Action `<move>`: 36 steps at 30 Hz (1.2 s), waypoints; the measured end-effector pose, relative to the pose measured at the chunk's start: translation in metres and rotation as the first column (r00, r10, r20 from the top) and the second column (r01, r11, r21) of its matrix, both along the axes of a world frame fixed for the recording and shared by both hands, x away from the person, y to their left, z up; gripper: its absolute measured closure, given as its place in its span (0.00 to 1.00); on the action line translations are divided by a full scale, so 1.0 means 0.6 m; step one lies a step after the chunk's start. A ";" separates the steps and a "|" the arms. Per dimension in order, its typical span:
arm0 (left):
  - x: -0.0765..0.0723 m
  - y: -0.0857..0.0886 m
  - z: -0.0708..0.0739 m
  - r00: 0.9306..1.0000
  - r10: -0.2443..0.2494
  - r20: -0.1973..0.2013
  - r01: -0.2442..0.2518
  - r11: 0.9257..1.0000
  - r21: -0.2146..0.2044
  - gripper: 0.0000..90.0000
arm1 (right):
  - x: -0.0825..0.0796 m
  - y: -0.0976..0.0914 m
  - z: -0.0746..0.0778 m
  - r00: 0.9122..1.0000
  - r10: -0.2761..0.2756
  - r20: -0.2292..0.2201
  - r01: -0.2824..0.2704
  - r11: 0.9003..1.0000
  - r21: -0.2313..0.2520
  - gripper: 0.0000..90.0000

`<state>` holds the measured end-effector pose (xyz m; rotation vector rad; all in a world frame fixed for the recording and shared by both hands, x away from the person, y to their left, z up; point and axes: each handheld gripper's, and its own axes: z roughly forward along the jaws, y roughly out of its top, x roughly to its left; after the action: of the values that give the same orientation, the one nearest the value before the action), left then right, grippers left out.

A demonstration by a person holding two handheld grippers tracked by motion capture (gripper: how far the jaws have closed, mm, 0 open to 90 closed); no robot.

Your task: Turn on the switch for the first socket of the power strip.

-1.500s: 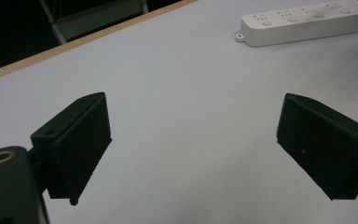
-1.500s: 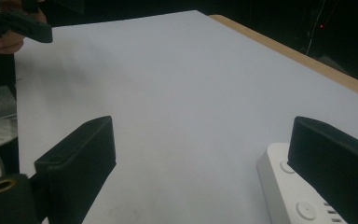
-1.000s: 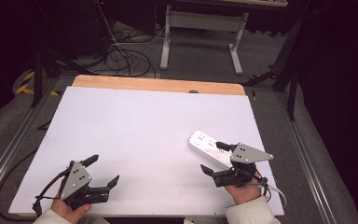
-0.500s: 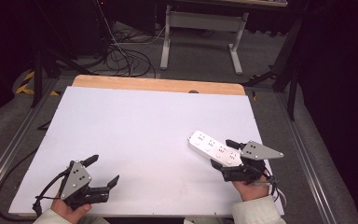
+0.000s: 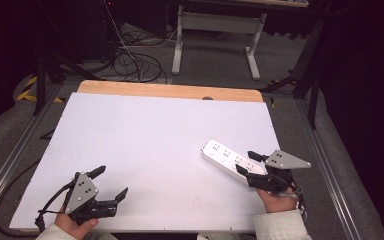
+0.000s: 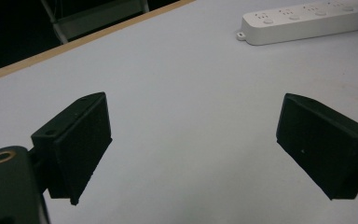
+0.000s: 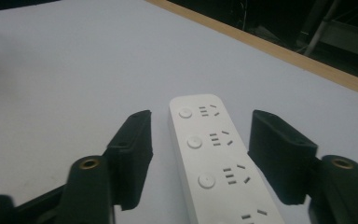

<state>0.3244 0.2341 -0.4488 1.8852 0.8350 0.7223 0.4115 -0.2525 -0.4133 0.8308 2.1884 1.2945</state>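
With its 2 jaws spread either side of the white power strip (image 7: 214,158) (lying near the table's (image 5: 145,130) right edge), the right gripper (image 5: 256,169) looks poised to grasp; closing squarely comes next. Left gripper (image 5: 111,184) waits unclenched, holding nothing.

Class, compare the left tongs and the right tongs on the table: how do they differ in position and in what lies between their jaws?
The right tongs straddle the end of the white power strip, jaws open on either side of it; the left tongs have only bare table between theirs. The right tongs sit at the table's right edge, the left tongs near its front-left corner. Both are open and hand-held.
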 end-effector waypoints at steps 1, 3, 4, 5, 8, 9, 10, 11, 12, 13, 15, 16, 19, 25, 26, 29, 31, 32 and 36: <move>0.000 0.000 0.000 1.000 0.000 0.000 0.000 1.000 0.000 0.12 | 0.000 0.000 0.000 1.000 0.000 0.000 0.000 1.000 0.000 0.45; 0.000 0.000 0.000 1.000 0.000 0.000 0.000 1.000 0.001 0.12 | 0.001 -0.002 -0.001 1.000 -0.023 -0.008 0.023 1.000 -0.006 0.52; 0.000 0.000 0.000 1.000 0.001 0.001 -0.001 1.000 0.000 0.12 | 0.002 -0.003 -0.002 0.998 -0.053 -0.024 0.053 0.999 -0.010 0.58; 0.000 0.000 0.000 1.000 0.001 0.001 -0.001 1.000 0.000 0.12 | 0.002 -0.004 -0.002 0.998 -0.061 -0.027 0.060 0.998 -0.009 0.63; 0.000 0.000 0.000 1.000 0.000 0.000 0.000 1.000 0.000 0.12 | 0.002 -0.005 -0.002 0.997 -0.071 -0.032 0.070 0.997 -0.017 0.73; 0.000 0.000 0.000 1.000 0.001 0.001 -0.001 1.000 0.000 0.12 | 0.003 -0.007 -0.002 0.996 -0.077 -0.037 0.076 0.997 -0.022 0.82; 0.000 0.000 0.000 1.000 0.001 0.001 -0.001 1.000 0.000 0.12 | 0.003 -0.007 -0.002 0.996 -0.077 -0.037 0.076 0.997 -0.022 0.82; 0.000 0.000 0.000 1.000 0.000 0.001 0.000 1.000 0.000 0.12 | 0.003 -0.008 -0.001 0.996 -0.080 -0.041 0.078 0.997 -0.028 0.86; 0.000 0.000 0.000 1.000 0.001 0.000 -0.001 1.000 0.000 0.12 | 0.002 -0.009 0.000 0.996 -0.084 -0.040 0.083 0.996 -0.036 0.93; 0.000 0.000 0.000 1.000 0.001 0.000 -0.001 1.000 0.000 0.12 | 0.002 -0.010 0.000 0.996 -0.081 -0.041 0.080 0.996 -0.036 0.96; 0.000 0.000 0.000 1.000 0.001 0.002 -0.001 1.000 0.001 0.12 | 0.002 -0.010 0.000 0.996 -0.079 -0.047 0.077 0.996 -0.047 1.00; 0.000 0.000 0.000 1.000 0.001 0.002 -0.001 1.000 0.001 0.12 | 0.003 -0.010 0.000 0.996 -0.078 -0.052 0.076 0.996 -0.054 1.00; 0.000 0.000 0.000 1.000 0.001 0.001 -0.001 1.000 0.000 0.12 | 0.005 -0.007 0.000 0.994 -0.087 -0.063 0.081 0.992 -0.092 1.00; 0.000 0.000 0.000 1.000 0.002 0.002 -0.002 1.000 0.003 0.12 | 0.013 -0.003 -0.006 0.986 -0.124 -0.108 0.107 0.983 -0.150 1.00; 0.000 0.000 0.000 1.000 0.003 0.003 -0.003 1.000 0.004 0.12 | 0.015 -0.003 -0.008 0.984 -0.129 -0.119 0.110 0.981 -0.157 1.00; 0.000 0.000 0.000 1.000 0.003 0.002 -0.003 1.000 0.004 0.12 | 0.021 -0.005 -0.013 0.978 -0.142 -0.153 0.114 0.978 -0.177 1.00; 0.000 0.000 0.000 1.000 0.003 0.002 -0.003 1.000 0.004 0.12 | 0.024 -0.006 -0.016 0.974 -0.152 -0.169 0.119 0.975 -0.188 1.00; 0.000 0.000 0.000 1.000 0.003 0.002 -0.003 1.000 0.004 0.12 | 0.025 -0.007 -0.018 0.972 -0.155 -0.177 0.121 0.974 -0.191 1.00; 0.000 -0.001 0.000 1.000 0.002 0.003 -0.002 1.000 0.006 0.12 | 0.032 -0.006 -0.025 0.964 -0.159 -0.215 0.112 0.970 -0.215 1.00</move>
<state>0.3245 0.2338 -0.4490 1.8889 0.8336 0.7288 0.4305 -0.2560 -0.4284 1.0743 2.3447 0.9310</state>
